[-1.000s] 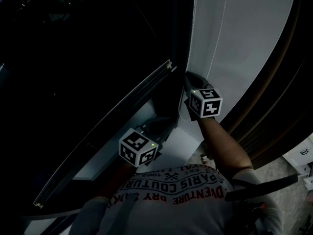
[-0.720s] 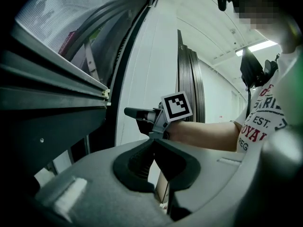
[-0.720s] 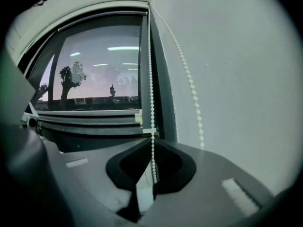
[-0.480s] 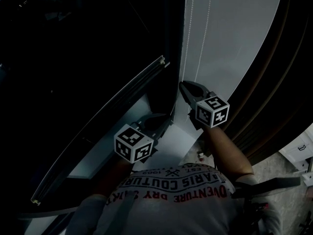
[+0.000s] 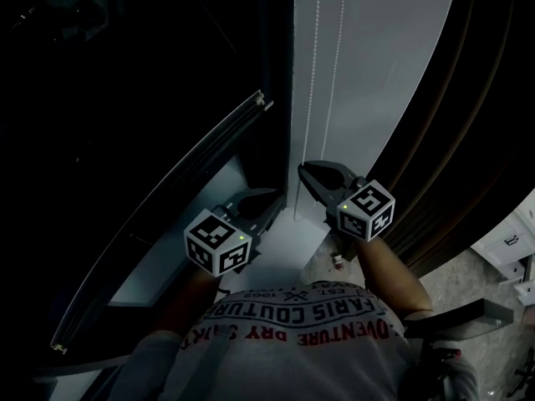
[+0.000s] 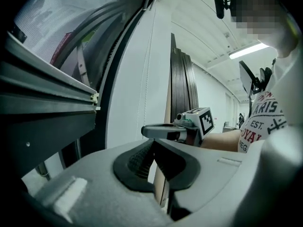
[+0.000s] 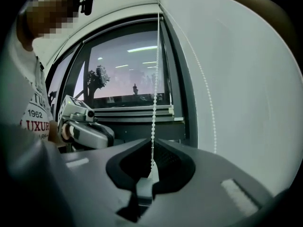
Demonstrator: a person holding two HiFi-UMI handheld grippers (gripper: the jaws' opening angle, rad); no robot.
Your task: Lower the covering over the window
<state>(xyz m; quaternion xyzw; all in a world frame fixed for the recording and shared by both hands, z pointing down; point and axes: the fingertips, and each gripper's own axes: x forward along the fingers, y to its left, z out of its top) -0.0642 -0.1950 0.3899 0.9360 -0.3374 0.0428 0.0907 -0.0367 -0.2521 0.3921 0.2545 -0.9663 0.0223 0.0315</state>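
Two bead-chain strands hang down the white wall just right of the one window. The right claw is clenched on the strand nearer the window. The other strand hangs free. The left claw, in front of the window's lower corner, is clenched on nothing. One dark rail crosses the window low down. I cannot tell whether it belongs to the covering.

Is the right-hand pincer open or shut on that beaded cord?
Shut: the right gripper has its jaws closed on the beaded cord, which runs straight down between them.
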